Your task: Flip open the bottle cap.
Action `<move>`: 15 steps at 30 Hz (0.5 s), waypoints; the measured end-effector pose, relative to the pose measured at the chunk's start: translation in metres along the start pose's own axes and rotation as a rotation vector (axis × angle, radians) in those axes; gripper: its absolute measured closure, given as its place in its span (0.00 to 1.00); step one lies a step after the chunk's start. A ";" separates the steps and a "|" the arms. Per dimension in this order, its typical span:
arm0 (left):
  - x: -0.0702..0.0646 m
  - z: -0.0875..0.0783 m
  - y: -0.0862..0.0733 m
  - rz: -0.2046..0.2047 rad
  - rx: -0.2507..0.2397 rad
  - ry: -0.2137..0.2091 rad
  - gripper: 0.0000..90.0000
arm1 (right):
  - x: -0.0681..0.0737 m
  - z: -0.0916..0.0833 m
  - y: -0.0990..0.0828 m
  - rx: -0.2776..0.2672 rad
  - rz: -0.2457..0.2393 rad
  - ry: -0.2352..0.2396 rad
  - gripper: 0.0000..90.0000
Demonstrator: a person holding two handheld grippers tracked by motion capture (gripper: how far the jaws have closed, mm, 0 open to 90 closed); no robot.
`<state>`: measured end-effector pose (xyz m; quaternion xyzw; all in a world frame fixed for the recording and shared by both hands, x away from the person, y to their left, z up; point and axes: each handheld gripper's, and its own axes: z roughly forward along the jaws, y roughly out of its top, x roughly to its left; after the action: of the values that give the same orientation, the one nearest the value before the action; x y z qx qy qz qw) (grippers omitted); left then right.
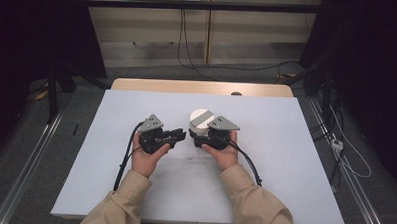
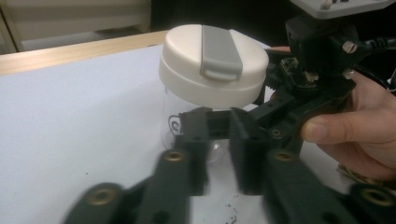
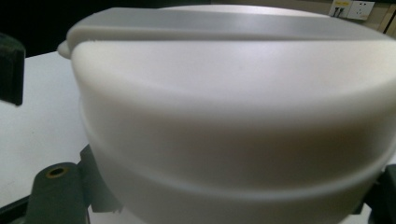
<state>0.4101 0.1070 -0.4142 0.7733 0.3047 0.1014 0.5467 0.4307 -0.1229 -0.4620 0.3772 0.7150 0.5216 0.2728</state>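
Observation:
A clear jar (image 2: pixel 172 122) with a white lid (image 1: pixel 200 117) and a grey strap (image 2: pixel 218 51) across the top stands at the middle of the table. My right gripper (image 1: pixel 197 134) is shut on the jar just under the lid (image 3: pixel 233 116), and one of its fingers (image 2: pixel 276 111) reaches in from the right. My left gripper (image 1: pixel 180 135) points at the jar from the left, a short way off it. Its jaws (image 2: pixel 219 149) stand almost together, with only a narrow slit and nothing in it. A hand holds each gripper.
The white table top (image 1: pixel 284 170) has a wooden far edge (image 1: pixel 202 87). Black cables (image 1: pixel 127 159) trail from both grippers toward the person. Metal rails (image 1: pixel 29 161) and loose wires (image 1: pixel 345 157) lie on the floor on both sides.

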 end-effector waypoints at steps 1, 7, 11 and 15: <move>0.001 0.001 0.000 -0.001 0.007 0.003 0.95 | 0.000 0.000 0.000 0.001 -0.001 -0.001 0.21; 0.003 0.006 -0.001 -0.016 0.002 0.009 1.00 | 0.001 0.000 0.000 0.000 -0.011 -0.004 0.21; 0.002 0.010 0.000 -0.024 0.008 0.007 1.00 | 0.001 0.000 0.000 0.000 -0.012 -0.005 0.21; 0.001 0.013 0.004 -0.019 0.006 0.012 1.00 | 0.001 0.000 0.000 0.001 -0.012 -0.005 0.21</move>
<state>0.4187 0.0966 -0.4156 0.7712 0.3156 0.0998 0.5437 0.4298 -0.1221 -0.4621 0.3743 0.7168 0.5189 0.2774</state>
